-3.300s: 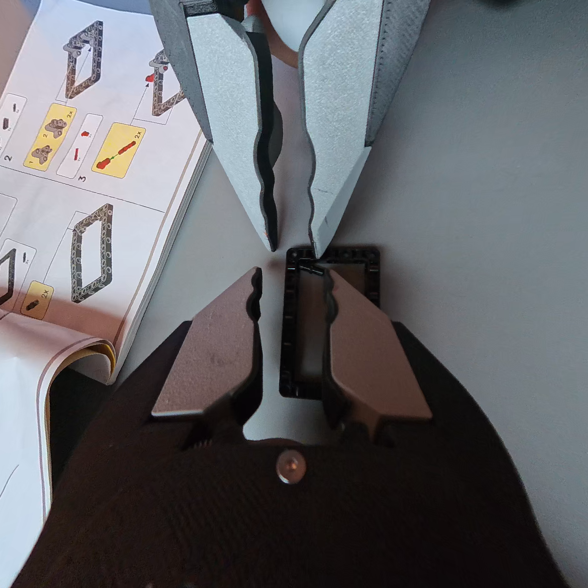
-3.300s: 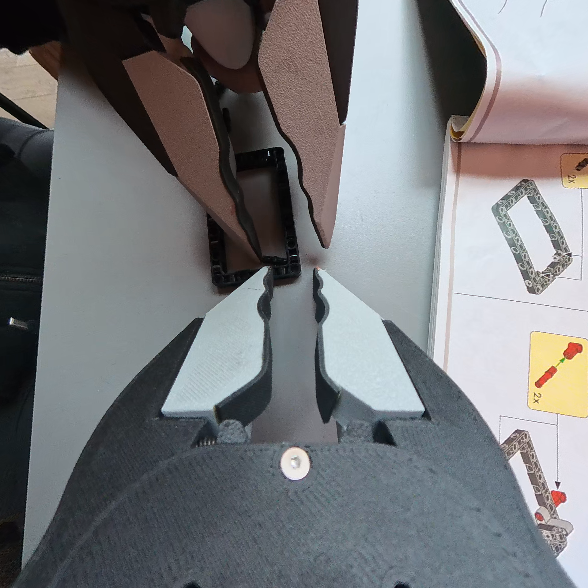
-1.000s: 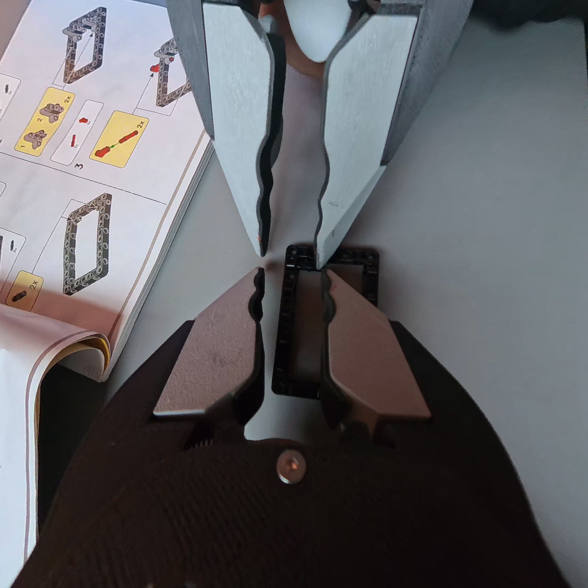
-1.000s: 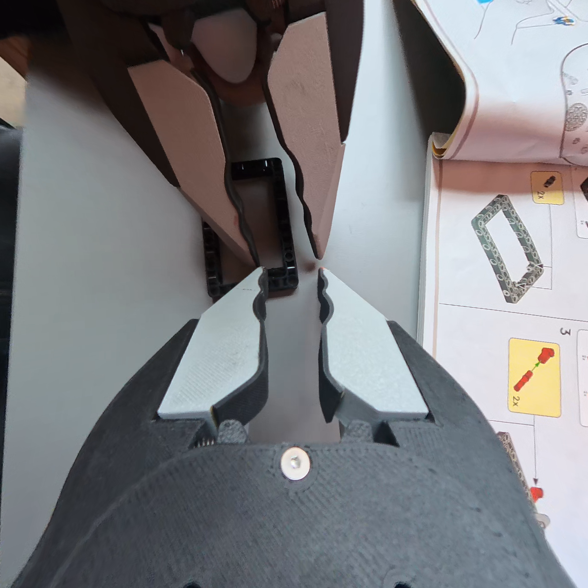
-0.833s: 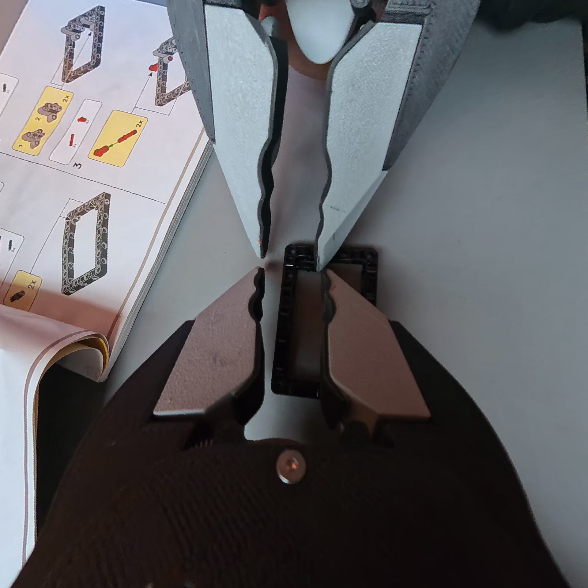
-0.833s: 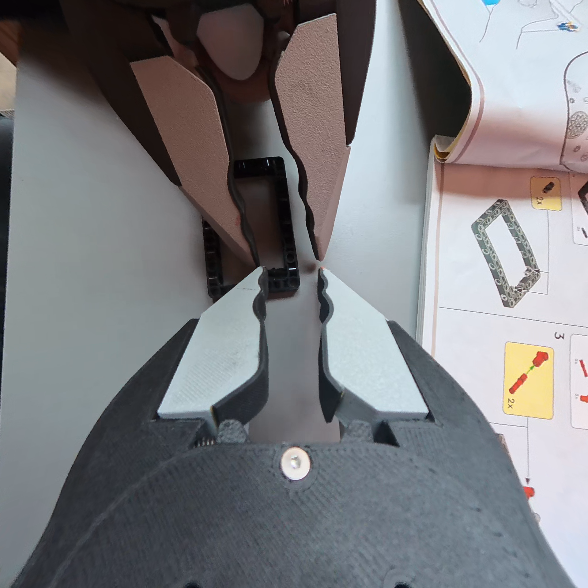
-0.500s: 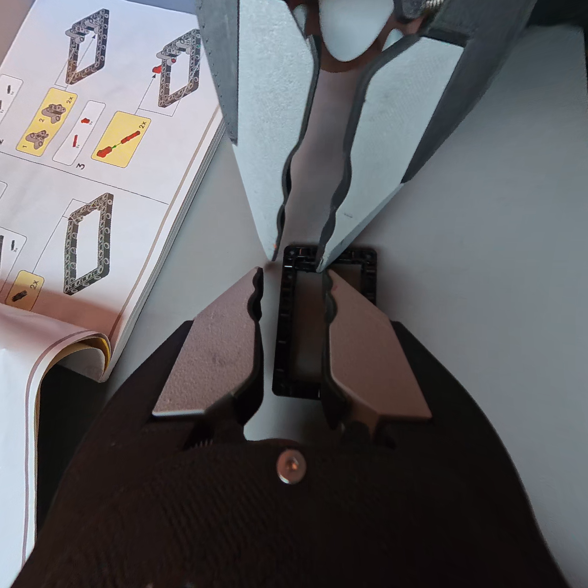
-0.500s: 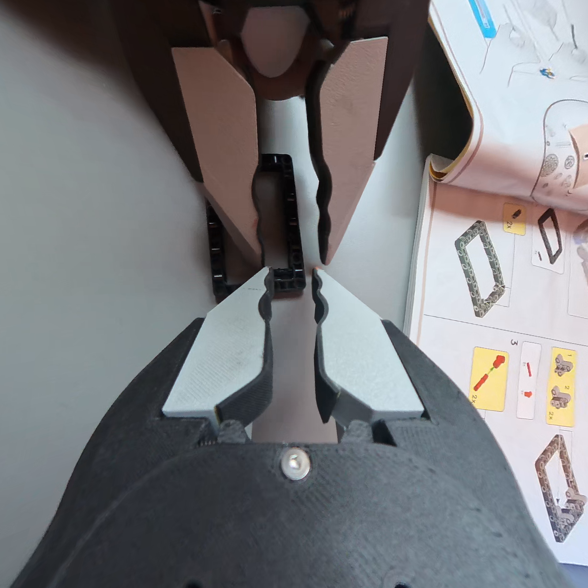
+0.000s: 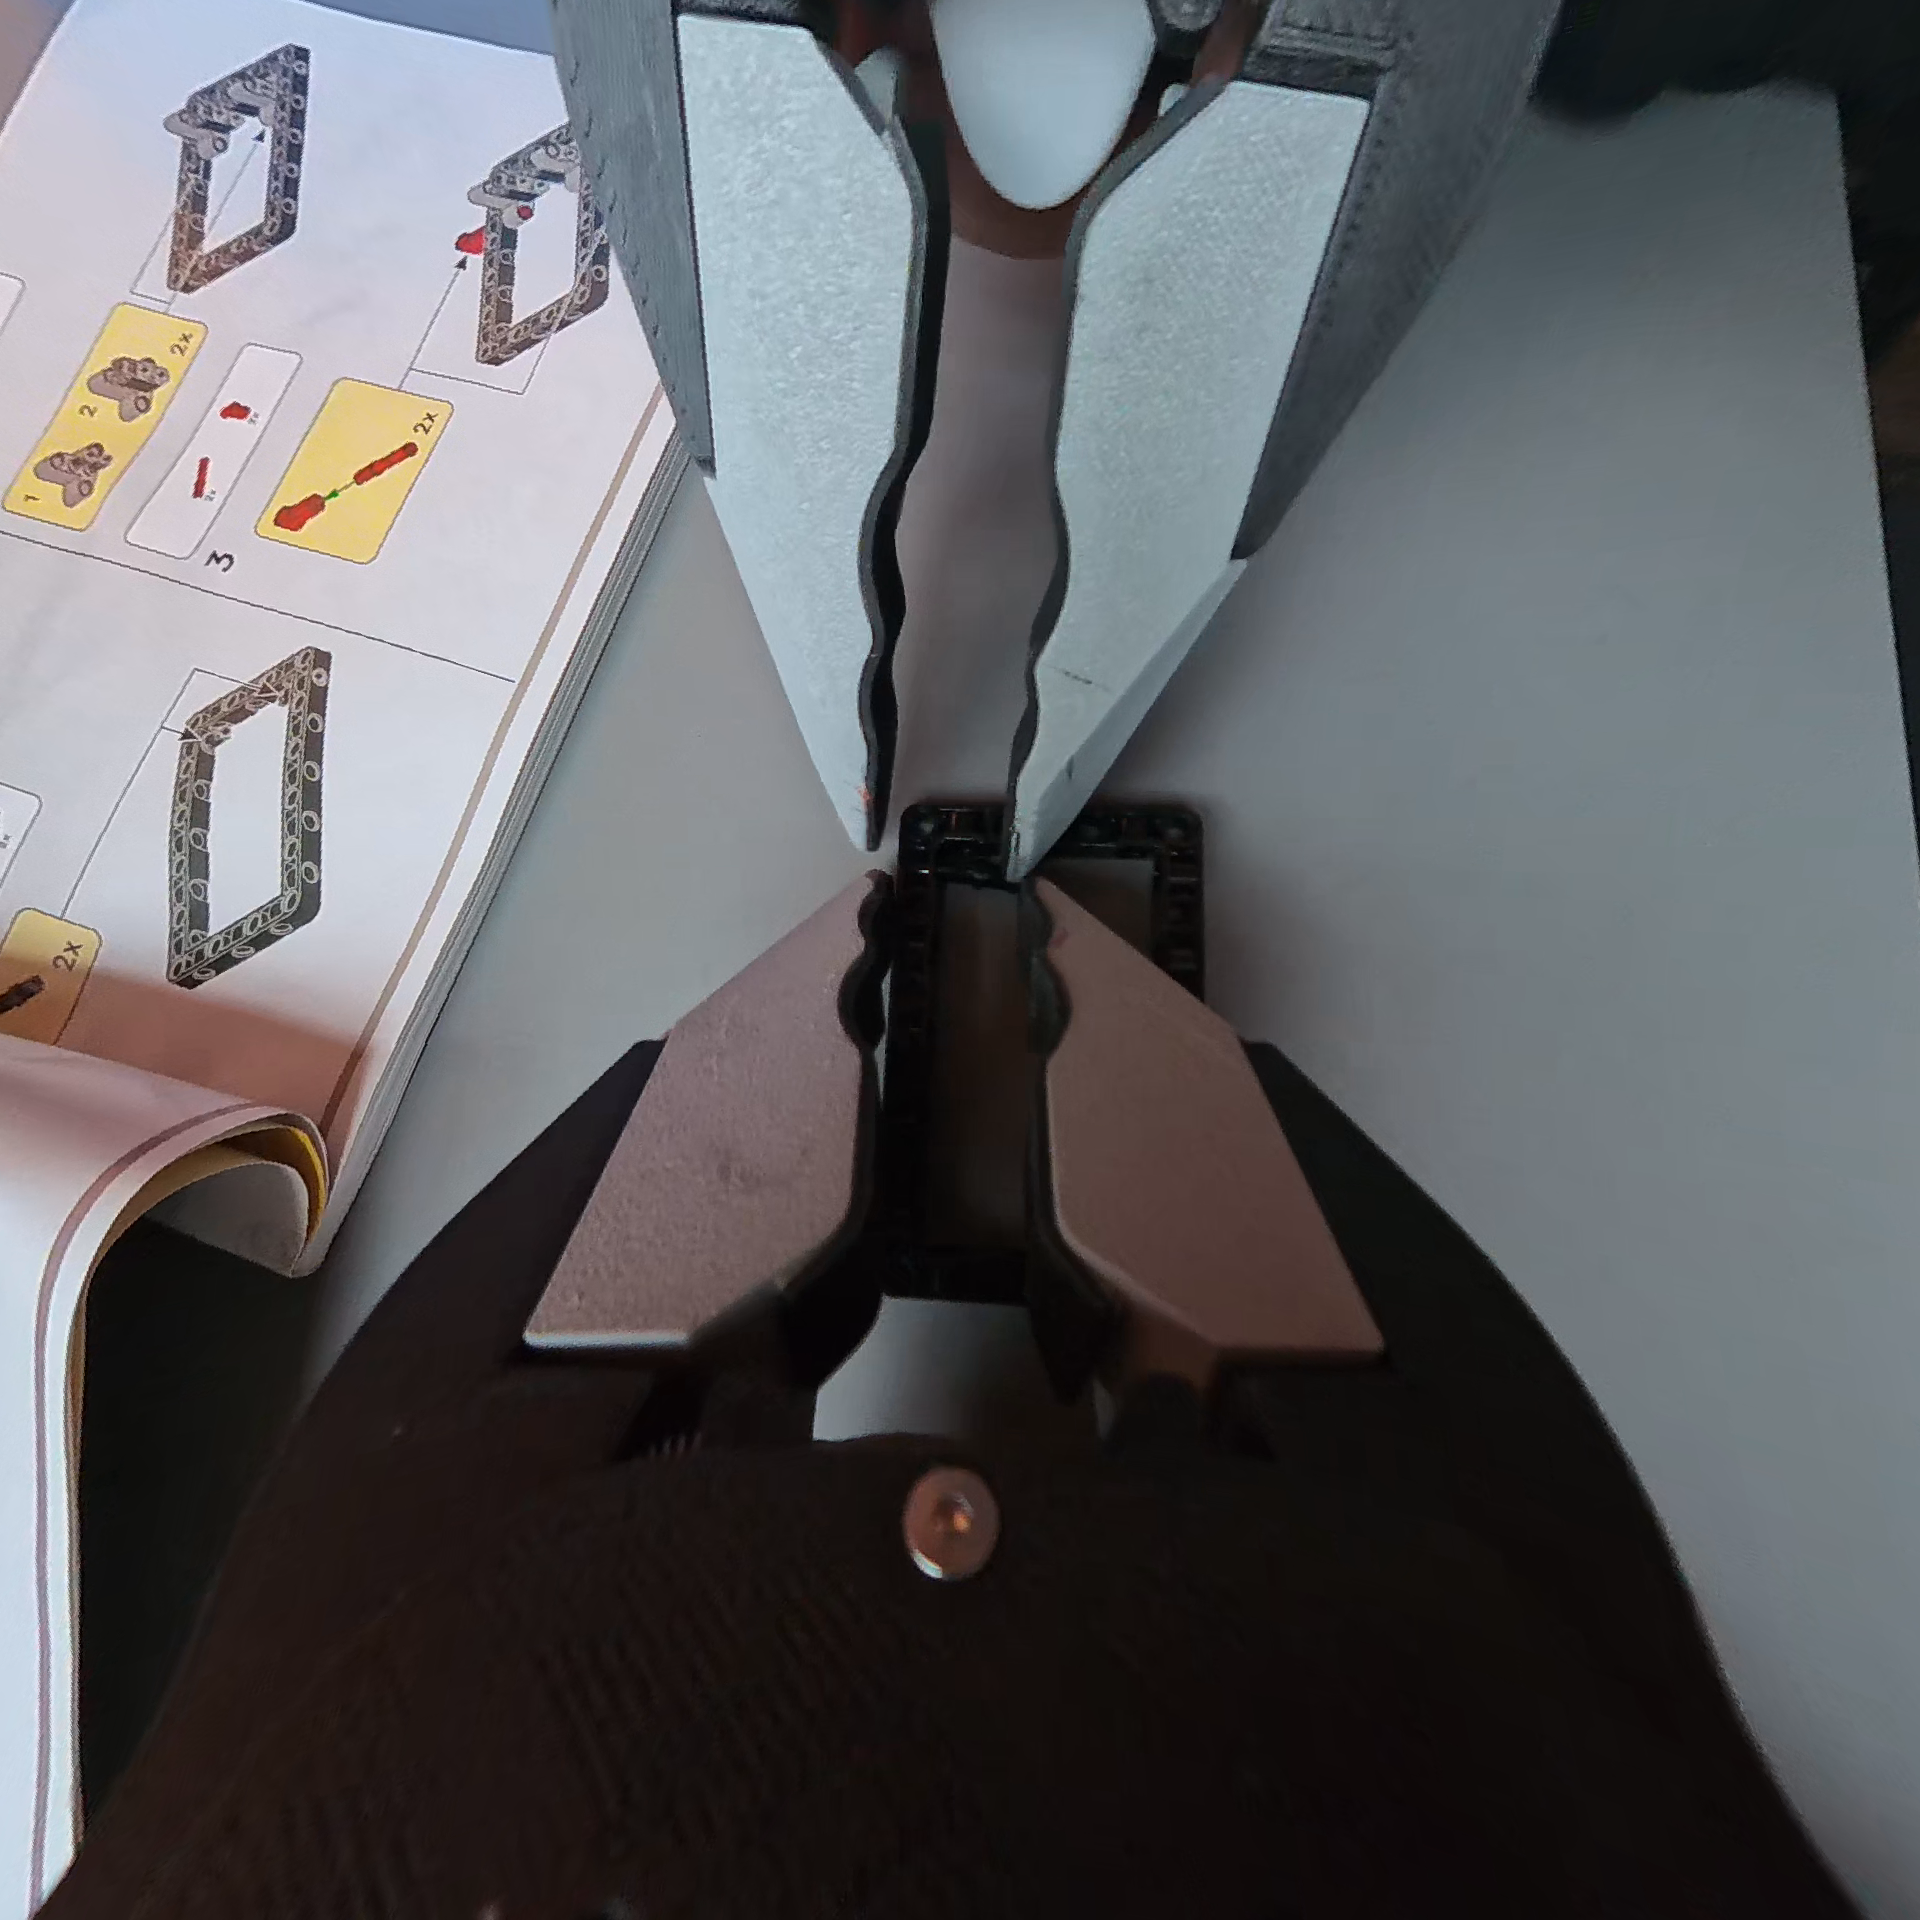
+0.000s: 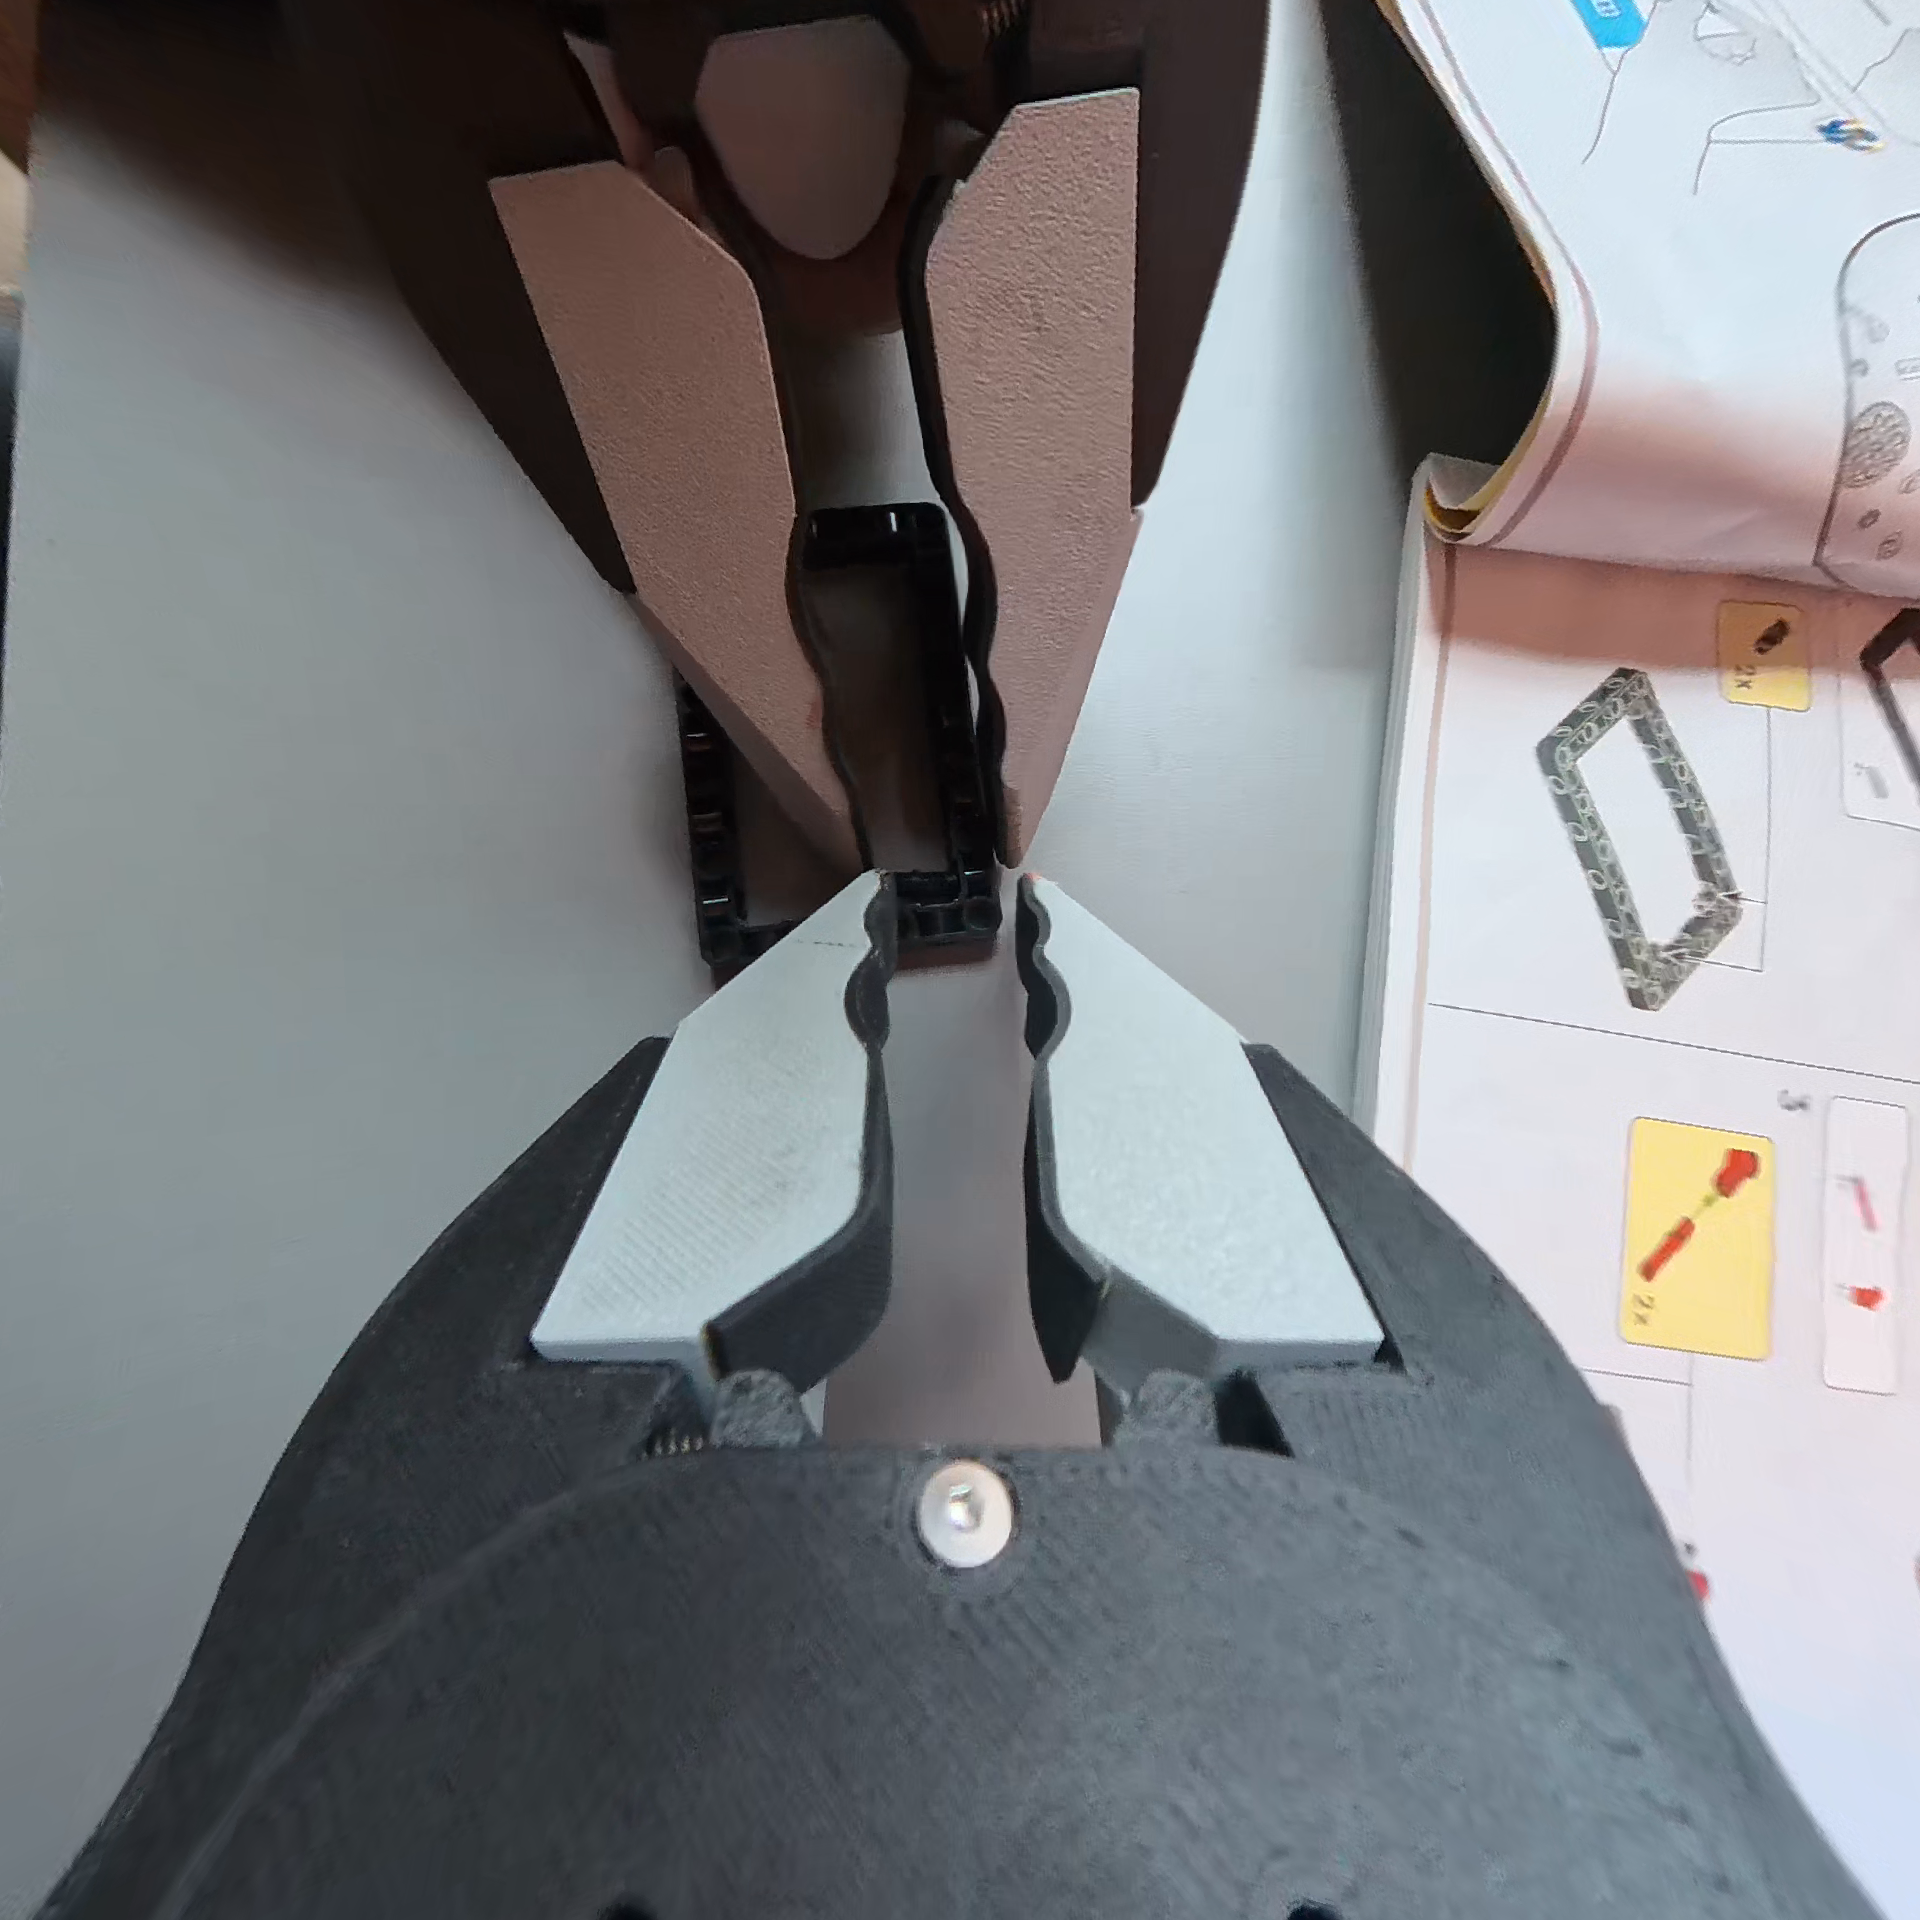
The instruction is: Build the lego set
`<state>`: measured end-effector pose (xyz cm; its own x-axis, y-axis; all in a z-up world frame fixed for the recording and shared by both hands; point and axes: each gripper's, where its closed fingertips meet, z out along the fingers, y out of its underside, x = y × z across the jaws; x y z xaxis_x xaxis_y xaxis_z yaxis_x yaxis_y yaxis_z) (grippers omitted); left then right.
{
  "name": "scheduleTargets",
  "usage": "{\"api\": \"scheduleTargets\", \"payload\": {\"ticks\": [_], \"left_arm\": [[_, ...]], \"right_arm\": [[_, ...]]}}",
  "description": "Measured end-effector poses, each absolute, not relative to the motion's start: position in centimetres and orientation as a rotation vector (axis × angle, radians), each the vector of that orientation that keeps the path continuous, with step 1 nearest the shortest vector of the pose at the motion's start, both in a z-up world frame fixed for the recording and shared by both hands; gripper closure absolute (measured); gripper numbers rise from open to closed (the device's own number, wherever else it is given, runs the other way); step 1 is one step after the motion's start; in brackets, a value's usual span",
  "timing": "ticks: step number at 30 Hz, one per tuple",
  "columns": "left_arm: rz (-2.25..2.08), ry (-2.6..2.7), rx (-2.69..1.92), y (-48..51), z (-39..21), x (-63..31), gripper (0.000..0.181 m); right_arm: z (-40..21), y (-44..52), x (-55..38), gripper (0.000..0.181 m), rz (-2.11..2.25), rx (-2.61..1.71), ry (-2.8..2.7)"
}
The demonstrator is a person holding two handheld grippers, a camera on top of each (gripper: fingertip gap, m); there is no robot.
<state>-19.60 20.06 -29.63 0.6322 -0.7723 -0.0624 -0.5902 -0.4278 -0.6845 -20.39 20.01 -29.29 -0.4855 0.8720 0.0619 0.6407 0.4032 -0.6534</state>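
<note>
A black rectangular lego frame (image 9: 1179,914) lies flat on the white table; it also shows in the right wrist view (image 10: 710,831). My left gripper (image 9: 954,891), with brown fingers, is open and straddles one long side of the frame, one finger outside it and one inside the opening. My right gripper (image 10: 951,916), with grey fingers, is open and points at it from the opposite side. The frame's near corner (image 10: 940,920) sits between its tips. The two grippers meet almost tip to tip. Part of the frame is hidden under the fingers.
An open instruction booklet (image 9: 312,520) lies beside the frame, to the left in the left wrist view and to the right in the right wrist view (image 10: 1662,935). One page curls up (image 9: 208,1132). The table edge (image 10: 21,520) runs along the other side. The grippers are tip to tip, or close to it.
My left gripper's fingers have narrowed around the frame's long side, which now lies against the outer finger. My right gripper swung slightly and now faces the left one straight on.
</note>
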Motion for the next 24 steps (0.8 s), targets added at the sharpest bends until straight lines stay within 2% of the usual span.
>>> {"api": "scheduleTargets", "payload": {"ticks": [13, 24], "left_arm": [[-0.337, 1.055, -2.166, 19.97, -29.62, -19.43, 0.159], [-0.323, 1.054, -2.158, 19.97, -29.59, -19.36, 0.159]], "right_arm": [[-29.43, 19.92, -20.24, 0.159, 0.972, -1.395, -2.261], [-29.4, 19.72, -20.03, 0.167, 1.02, -1.396, -2.267]]}}
